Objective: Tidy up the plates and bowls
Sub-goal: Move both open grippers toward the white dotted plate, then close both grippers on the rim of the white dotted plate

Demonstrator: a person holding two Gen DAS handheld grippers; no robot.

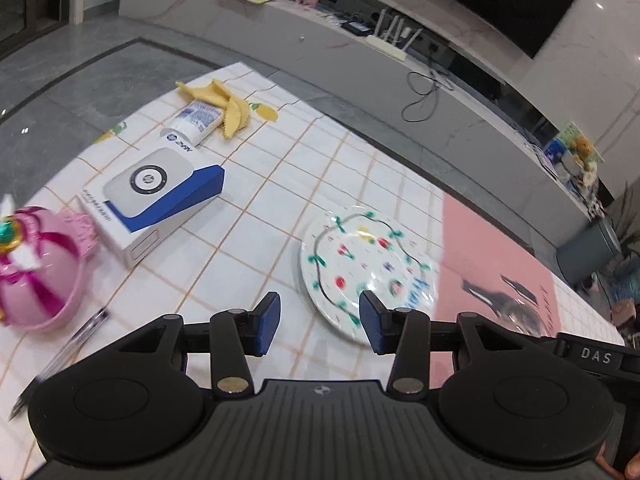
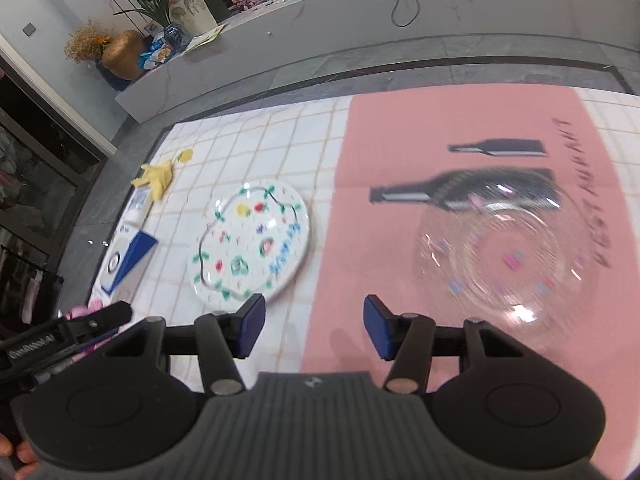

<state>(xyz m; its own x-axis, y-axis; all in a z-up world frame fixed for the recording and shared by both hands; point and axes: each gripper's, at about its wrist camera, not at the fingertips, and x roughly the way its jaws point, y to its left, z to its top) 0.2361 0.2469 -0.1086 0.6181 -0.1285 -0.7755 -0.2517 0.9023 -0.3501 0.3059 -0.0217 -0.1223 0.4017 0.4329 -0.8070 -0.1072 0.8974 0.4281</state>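
Your left gripper point(image 1: 319, 322): jaws spread wide, holding nothing, hovering above tiled tablecloth point(image 1: 248, 240). Painted plate point(image 1: 366, 266) just ahead, slightly right of its fingers, near rim closest.

Your right gripper point(image 2: 315, 328): jaws also spread, empty. Same painted plate point(image 2: 252, 244) ahead-left; clear glass bowl point(image 2: 504, 248) ahead-right, resting on pink mat point(image 2: 400, 140).

Handling judgement: plate likely ceramic, stiff, glazed, slippery, breakable; pinch near rim edge. Bowl likely glass, smooth, fragile, hard to see; grip wall over rim, gently.
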